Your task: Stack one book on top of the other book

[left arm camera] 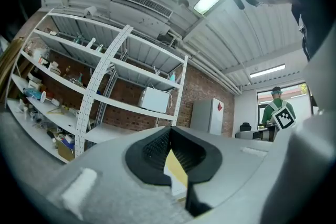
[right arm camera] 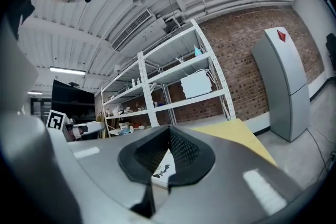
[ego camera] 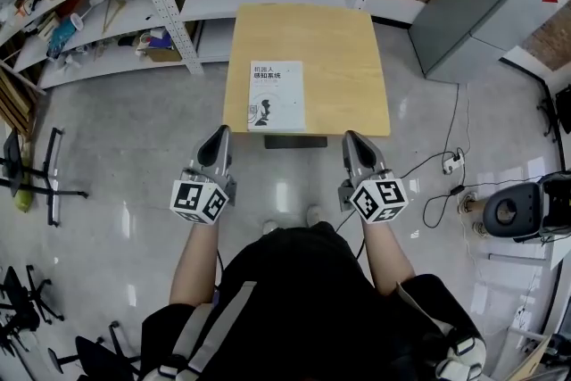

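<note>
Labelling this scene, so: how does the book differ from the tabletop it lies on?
The book is white with dark print; the tabletop is plain yellowish wood. The book is far smaller, covering only part of the tabletop near its front edge. Both are flat rectangles with roughly parallel edges.

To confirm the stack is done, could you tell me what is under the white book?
The white book lies flat on the table, only its cover showing. Whether a second book or bare wood lies beneath is covered; no other book shows.
</note>
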